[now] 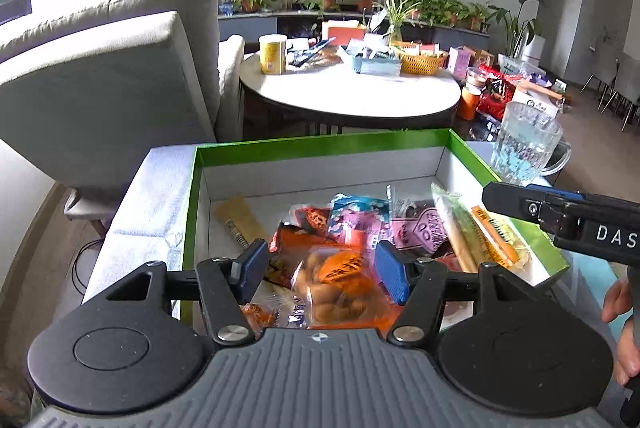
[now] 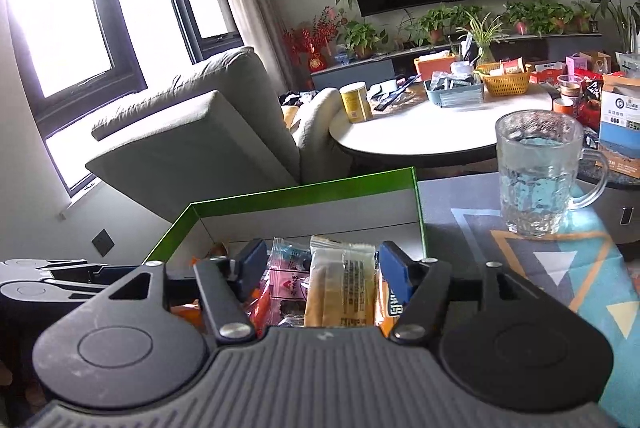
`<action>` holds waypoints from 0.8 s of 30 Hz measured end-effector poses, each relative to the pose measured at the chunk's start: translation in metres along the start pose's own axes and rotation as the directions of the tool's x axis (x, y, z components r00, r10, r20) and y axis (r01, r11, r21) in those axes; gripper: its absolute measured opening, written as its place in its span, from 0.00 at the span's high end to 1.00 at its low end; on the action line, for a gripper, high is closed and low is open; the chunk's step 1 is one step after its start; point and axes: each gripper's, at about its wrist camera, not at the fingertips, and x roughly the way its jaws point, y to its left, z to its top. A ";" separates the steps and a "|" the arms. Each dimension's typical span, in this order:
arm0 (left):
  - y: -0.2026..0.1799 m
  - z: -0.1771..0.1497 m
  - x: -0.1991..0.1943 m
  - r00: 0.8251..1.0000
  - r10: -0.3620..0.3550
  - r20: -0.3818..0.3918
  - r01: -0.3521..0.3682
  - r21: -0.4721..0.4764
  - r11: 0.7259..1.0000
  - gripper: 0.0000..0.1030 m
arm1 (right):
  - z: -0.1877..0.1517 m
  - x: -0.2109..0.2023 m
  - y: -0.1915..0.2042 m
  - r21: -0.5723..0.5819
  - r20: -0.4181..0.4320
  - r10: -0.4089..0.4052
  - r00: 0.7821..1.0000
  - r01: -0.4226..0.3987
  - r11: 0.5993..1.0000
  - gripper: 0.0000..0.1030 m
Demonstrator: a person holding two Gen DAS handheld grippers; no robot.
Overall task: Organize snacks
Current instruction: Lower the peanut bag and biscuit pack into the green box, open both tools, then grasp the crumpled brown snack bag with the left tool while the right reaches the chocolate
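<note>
Green-rimmed box (image 1: 192,188) on the patterned surface (image 2: 560,260), holding a loose heap of snack packets (image 1: 360,228). Left gripper (image 1: 320,270), jaws spread, poised above an orange packet of round snacks (image 1: 340,288) without pinching it. Right gripper (image 2: 322,268), jaws likewise spread, over a tan wrapped bar (image 2: 340,292) inside the box. Glass mug (image 2: 538,172) stands on the surface just beside the box's right wall.

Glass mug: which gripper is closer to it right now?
Right. The right gripper reaches over the green box's right rim just below the glass mug; the left gripper hangs mid-box over the snacks.
</note>
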 end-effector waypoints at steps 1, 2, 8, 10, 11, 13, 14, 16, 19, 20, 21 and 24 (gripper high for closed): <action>-0.001 0.000 -0.002 1.000 -0.001 0.006 0.001 0.003 1.000 0.45 | 0.000 -0.002 0.000 -0.001 0.002 -0.001 1.000 0.001 1.000 0.58; -0.002 0.000 -0.004 1.000 -0.002 0.010 0.002 0.005 1.000 0.45 | -0.001 -0.004 -0.001 0.000 0.002 -0.001 1.000 0.001 1.000 0.58; -0.004 -0.003 -0.014 1.000 -0.002 0.024 0.002 0.012 1.000 0.45 | -0.008 -0.019 -0.006 -0.013 -0.008 0.003 1.000 -0.003 1.000 0.58; -0.004 -0.004 -0.018 0.999 -0.003 0.032 0.003 0.006 1.000 0.45 | -0.012 -0.025 -0.009 -0.023 -0.010 0.004 1.000 -0.004 1.000 0.58; -0.005 -0.006 -0.021 0.999 -0.005 0.036 0.005 0.004 1.000 0.45 | -0.016 -0.028 -0.010 -0.032 -0.011 0.001 1.000 -0.001 0.999 0.58; -0.006 -0.008 -0.026 0.999 -0.012 0.038 0.012 0.001 1.000 0.45 | -0.023 -0.035 -0.013 -0.052 -0.007 -0.023 1.000 0.023 0.998 0.58; -0.008 -0.010 -0.029 0.999 -0.019 0.036 0.019 0.003 1.000 0.45 | -0.028 -0.038 -0.016 -0.061 -0.007 -0.034 0.999 0.034 0.998 0.58; -0.013 -0.013 -0.035 0.998 -0.050 0.033 0.049 0.014 0.999 0.45 | -0.037 -0.044 -0.022 -0.076 -0.021 -0.035 0.999 0.033 0.997 0.58; -0.024 -0.021 -0.045 0.994 -0.109 0.026 0.108 0.050 0.993 0.45 | -0.050 -0.047 -0.034 -0.083 -0.072 -0.029 0.997 0.023 0.996 0.58; -0.028 -0.023 -0.048 0.991 -0.129 0.020 0.128 0.065 0.990 0.44 | -0.054 -0.046 -0.036 -0.089 -0.089 -0.035 0.995 0.027 0.996 0.58; -0.032 -0.026 -0.050 0.988 -0.152 0.010 0.151 0.081 0.985 0.44 | -0.057 -0.044 -0.038 -0.098 -0.103 -0.040 0.994 0.030 0.995 0.58; -0.047 -0.036 -0.055 0.976 -0.216 -0.035 0.218 0.135 0.967 0.44 | -0.064 -0.035 -0.044 -0.104 -0.140 -0.038 0.989 0.024 0.994 0.58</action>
